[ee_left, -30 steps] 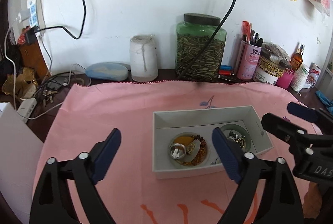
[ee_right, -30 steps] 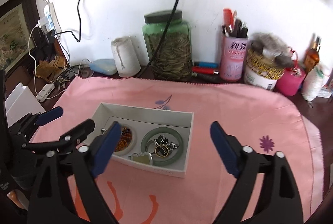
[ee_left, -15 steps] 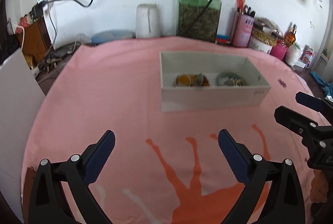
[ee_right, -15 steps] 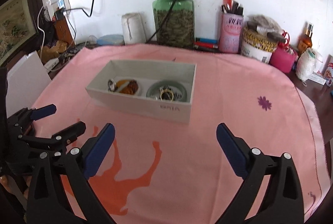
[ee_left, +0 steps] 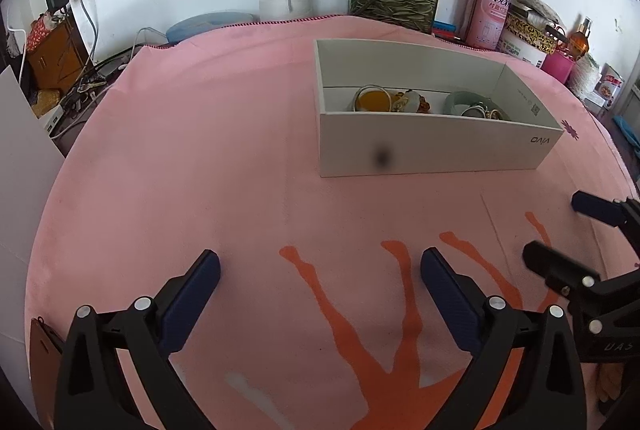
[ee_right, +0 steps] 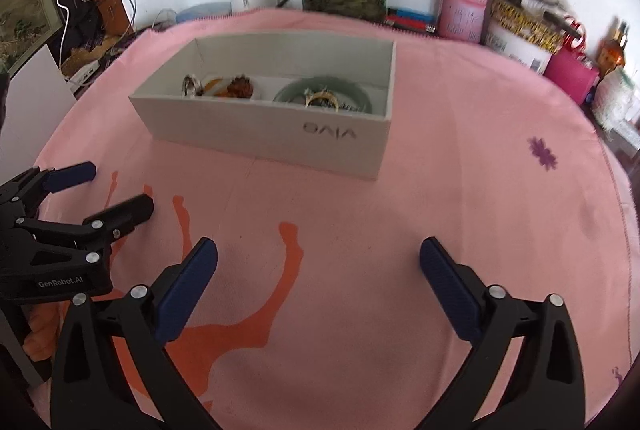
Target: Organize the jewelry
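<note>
A white open-topped box (ee_left: 436,146) sits on the cloth toward one o'clock in the left wrist view, long side facing the camera. Inside, at its left end, lies an amber-orange cluster (ee_left: 374,100) (beads and a pale pendant, tangled); a green bangle (ee_right: 324,95) ringed round small metal pieces fills the right.

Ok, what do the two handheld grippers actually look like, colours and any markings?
Both match: the left gripper and right gripper have black plastic frames with silver screw heads and two fingers faced with ribbed dark-blue pads. Seen from the right wrist, the left gripper's body carries white "GenRobot.AI" lettering. No cables or sleeves are visible on them.
</note>
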### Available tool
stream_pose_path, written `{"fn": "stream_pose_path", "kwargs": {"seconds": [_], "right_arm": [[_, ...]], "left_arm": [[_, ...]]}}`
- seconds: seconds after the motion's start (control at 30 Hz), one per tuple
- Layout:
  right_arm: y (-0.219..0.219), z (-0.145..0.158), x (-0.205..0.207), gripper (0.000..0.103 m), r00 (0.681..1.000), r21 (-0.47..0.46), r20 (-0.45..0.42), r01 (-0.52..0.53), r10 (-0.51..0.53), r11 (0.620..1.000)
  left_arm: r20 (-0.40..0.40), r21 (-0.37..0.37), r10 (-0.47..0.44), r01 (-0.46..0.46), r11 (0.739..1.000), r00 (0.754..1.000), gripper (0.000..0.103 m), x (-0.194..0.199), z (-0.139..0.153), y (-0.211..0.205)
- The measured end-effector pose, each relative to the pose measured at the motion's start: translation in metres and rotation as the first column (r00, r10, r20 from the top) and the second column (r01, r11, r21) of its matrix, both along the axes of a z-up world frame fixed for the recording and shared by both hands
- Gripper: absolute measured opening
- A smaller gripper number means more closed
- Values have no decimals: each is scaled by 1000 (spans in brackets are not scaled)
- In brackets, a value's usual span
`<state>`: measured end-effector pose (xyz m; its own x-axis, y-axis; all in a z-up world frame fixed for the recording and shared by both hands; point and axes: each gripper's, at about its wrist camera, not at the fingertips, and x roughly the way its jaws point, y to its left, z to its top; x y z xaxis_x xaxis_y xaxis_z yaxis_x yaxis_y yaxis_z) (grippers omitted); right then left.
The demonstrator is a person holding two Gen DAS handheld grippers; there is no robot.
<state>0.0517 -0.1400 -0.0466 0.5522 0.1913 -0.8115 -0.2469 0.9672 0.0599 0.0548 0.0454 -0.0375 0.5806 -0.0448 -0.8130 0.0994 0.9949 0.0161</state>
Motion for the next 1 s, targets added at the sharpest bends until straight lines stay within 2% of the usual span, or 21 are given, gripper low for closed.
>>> {"fn": "stream_pose_path", "kwargs": {"seconds": [0.17,0.67,0.87,1.0], "right_arm": [[7,-4,0,97,1000,-50,-2,-3,3,999],[8,-1,1,97,1000,-51,-10,2,-2,999],[3,3,1,97,994,-88,37,107,-105,990],[4,3,1,97,995,-84,32,92,-89,992]], "left_arm": [[3,1,6,-6,1000,1000,99,0,1,0],[-8,4,1,-1,1000,1000,99,1,2,-2],[-5,5,7,-7,1000,1000,99,1,3,-2],[-3,5,22,-22,1000,1000,99,2,3,-4]]}}
